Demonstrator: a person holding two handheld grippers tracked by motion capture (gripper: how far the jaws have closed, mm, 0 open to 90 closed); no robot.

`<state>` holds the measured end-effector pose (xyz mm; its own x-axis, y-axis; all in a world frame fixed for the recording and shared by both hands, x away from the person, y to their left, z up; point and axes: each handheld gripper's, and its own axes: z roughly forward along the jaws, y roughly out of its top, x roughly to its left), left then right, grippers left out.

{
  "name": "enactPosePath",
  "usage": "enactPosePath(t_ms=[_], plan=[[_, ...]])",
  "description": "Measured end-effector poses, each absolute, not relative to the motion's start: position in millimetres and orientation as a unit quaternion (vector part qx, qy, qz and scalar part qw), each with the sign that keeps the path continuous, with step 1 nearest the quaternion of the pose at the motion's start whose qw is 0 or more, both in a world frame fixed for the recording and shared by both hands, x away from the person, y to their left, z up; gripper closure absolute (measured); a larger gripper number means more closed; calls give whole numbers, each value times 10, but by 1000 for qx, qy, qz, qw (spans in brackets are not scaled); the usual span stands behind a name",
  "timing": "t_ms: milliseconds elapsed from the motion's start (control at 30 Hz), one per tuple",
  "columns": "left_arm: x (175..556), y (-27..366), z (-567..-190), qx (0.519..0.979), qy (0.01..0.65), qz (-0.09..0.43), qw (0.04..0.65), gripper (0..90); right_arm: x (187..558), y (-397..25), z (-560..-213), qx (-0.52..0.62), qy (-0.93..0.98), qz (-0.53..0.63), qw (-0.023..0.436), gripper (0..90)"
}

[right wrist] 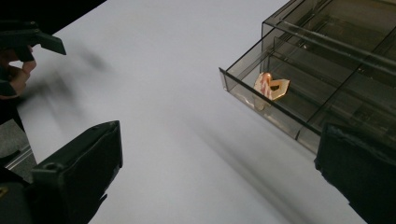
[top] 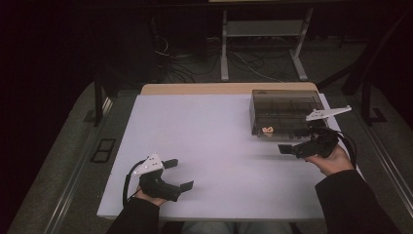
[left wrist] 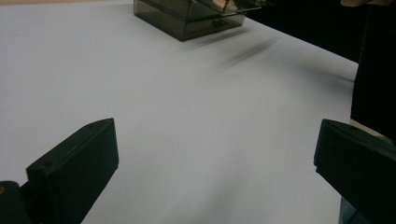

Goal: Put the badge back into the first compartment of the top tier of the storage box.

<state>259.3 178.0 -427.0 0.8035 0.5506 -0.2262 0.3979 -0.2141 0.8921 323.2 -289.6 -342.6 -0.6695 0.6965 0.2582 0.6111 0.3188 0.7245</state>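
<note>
the right gripper [top: 292,141] hangs just in front of the smoked plastic box [top: 285,105] at the far right of the white table [top: 204,146], its jaws spread wide and holding nothing. in the right gripper view the box's drawer [right wrist: 275,100] stands pulled out toward the gripper, and a small orange piece [right wrist: 272,86] lies inside it, just behind the front wall. the same piece shows in the high view as a pale orange spot [top: 267,129] at the box's near edge. the jaws are near the drawer front but touch neither it nor the piece.

the left gripper [top: 176,174] rests low at the near left of the table, well apart from the box, jaws likewise released and empty; its own view looks across bare table toward the box [left wrist: 187,16].

as a judgement: the drawer is open and the piece sits in it, so either the piece has yet to be taken out or it is placed and the drawer waits to be pushed shut. the pictures do not settle which. whichever it is falls to the right gripper, being the nearer; no grasp is made yet.
</note>
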Motion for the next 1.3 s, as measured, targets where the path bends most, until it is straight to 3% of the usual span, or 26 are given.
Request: enactPosePath(t_ms=[1300], plan=[[2591, 1778, -4271, 777, 306, 69, 545, 0, 2760, -2932, -4040, 412, 793, 445, 50, 0]])
